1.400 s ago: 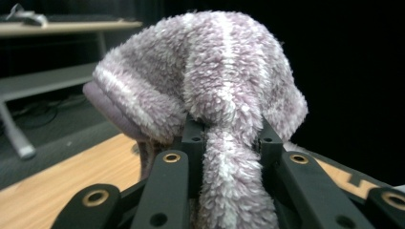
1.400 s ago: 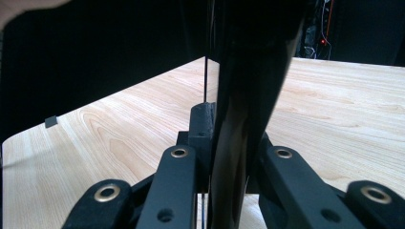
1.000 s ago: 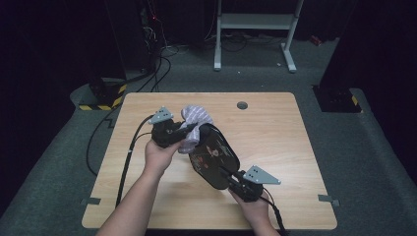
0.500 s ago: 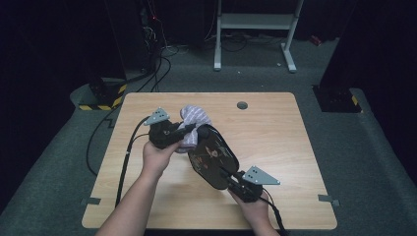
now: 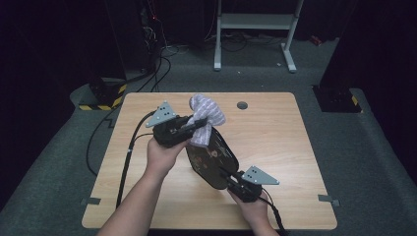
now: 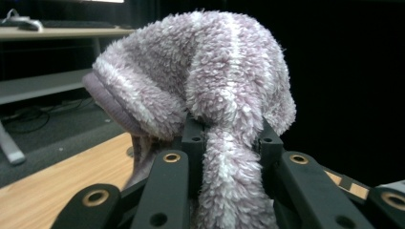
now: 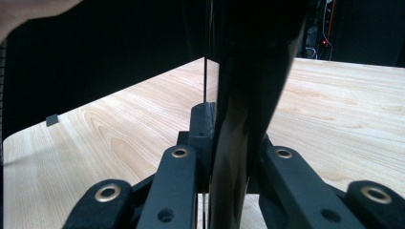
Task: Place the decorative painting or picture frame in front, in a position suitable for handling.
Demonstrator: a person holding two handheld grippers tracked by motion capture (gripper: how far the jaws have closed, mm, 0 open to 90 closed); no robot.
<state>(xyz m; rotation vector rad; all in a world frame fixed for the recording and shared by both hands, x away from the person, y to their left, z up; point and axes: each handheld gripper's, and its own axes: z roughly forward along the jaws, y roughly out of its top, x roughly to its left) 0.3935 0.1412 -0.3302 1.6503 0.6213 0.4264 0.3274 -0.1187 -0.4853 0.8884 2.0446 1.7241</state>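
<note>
I see the light wooden bench point(image 5: 275, 147) carrying the work, and I take it as my reference. Above its middle, the left gripper point(image 5: 195, 124) has its jaws clamped on a fluffy lilac sock with pale stripes point(image 5: 205, 114); in the left gripper view the sock point(image 6: 210, 90) bunches over the jaw tips, with one strand pinched between them. The sock hangs clear of the bench top, its lower end meeting the upper edge of a flat, dark, glossy oval bag point(image 5: 210, 158). That bag stands tilted over the bench's centre, towards the near edge. The right gripper point(image 5: 231, 178), near the bench's front edge, has its jaws closed narrowly on the bag's lower end; the right gripper view shows the thin black material point(image 7: 243, 95) nipped upright between them.
</note>
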